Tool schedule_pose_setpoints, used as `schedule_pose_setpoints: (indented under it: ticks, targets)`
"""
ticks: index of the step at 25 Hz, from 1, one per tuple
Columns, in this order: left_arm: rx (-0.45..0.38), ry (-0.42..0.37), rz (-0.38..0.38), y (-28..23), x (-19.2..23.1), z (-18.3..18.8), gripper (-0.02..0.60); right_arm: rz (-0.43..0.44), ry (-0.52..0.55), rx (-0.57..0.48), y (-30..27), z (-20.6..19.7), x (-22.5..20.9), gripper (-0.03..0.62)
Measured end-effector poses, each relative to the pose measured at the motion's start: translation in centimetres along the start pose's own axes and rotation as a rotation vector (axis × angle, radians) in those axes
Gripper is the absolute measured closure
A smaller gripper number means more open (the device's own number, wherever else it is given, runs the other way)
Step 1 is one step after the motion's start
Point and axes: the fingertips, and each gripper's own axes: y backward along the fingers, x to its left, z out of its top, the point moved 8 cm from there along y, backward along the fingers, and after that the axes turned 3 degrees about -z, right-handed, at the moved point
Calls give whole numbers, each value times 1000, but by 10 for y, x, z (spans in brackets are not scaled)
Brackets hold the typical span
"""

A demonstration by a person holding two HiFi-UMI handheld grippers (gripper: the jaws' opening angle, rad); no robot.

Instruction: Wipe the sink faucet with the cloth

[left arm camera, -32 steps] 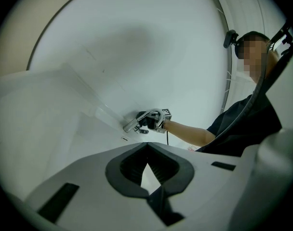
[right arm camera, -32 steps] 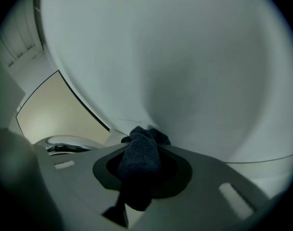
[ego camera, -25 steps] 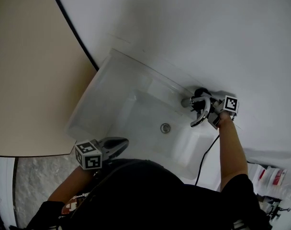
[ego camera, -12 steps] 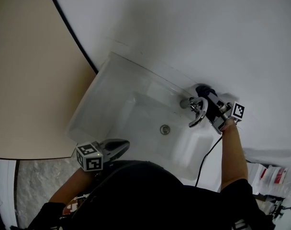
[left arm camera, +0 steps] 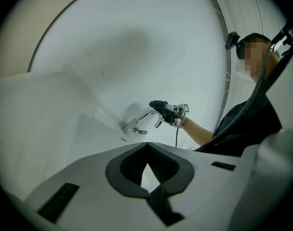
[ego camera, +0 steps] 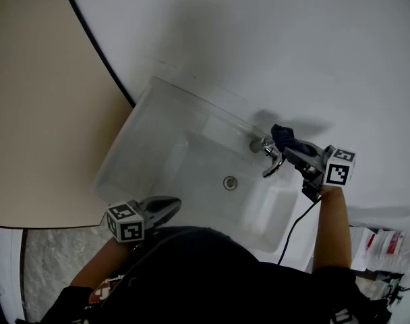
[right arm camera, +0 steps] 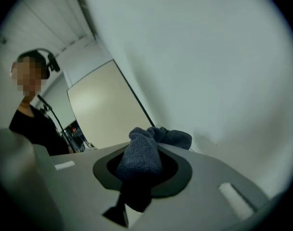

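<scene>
Blue-grey nubby cloth (right arm camera: pixel 139 158) bunches, pinched by right claw (ego camera: pixel 289 147) near the faucet (ego camera: pixel 271 164); left claw (ego camera: pixel 171 203) pressed together.

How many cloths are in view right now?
1. The dark cloth is clamped in the right gripper, close beside the faucet. None shows in the sink or the shut left gripper; more could lie out of frame.

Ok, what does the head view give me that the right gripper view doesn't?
Only the head view: the sink, its drain, the faucet and the shut left claw by the sink's near rim. Only the right gripper view: the cloth bunched between the jaws of the right claw, close up. Both: the cloth, the beige panel and the white wall.
</scene>
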Motion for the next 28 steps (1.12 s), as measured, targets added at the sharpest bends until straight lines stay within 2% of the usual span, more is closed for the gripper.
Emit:
schedule_pose_setpoints:
  ticks: [3, 8, 12, 13, 16, 18, 20, 21, 22, 25, 28]
  targets:
    - [-4, -1, -2, 2, 0, 0, 581, -75, 181, 129, -8, -8, 24, 520]
    - [-32, -10, -1, 9, 5, 5, 581, -112, 355, 369, -21, -24, 52, 520]
    - [-67, -67, 18, 25, 16, 23, 581, -222, 490, 443, -36, 3, 48, 519]
    - [-78, -80, 24, 28, 17, 26, 581, -269, 546, 506, -42, 12, 40, 519]
    - [-109, -118, 34, 38, 20, 35, 581, -365, 700, 824, -74, 19, 7, 519]
    - [-129, -138, 39, 47, 21, 39, 581, -373, 714, 1006, -97, 16, -10, 519]
    - [-146, -156, 49, 54, 20, 40, 581, -375, 736, 1107, -112, 14, -16, 519]
    - [-149, -167, 56, 57, 19, 41, 581, -361, 745, 1098, -118, 15, -12, 519]
    - [-148, -180, 63, 59, 18, 42, 581, -327, 738, 1039, -122, 19, -2, 519]
    - [-143, -219, 50, 60, 10, 52, 581, -125, 657, 681, -126, 34, 58, 519]
    - [-148, -261, -28, 50, -13, 74, 581, 51, 625, 376, -110, 32, 128, 519]
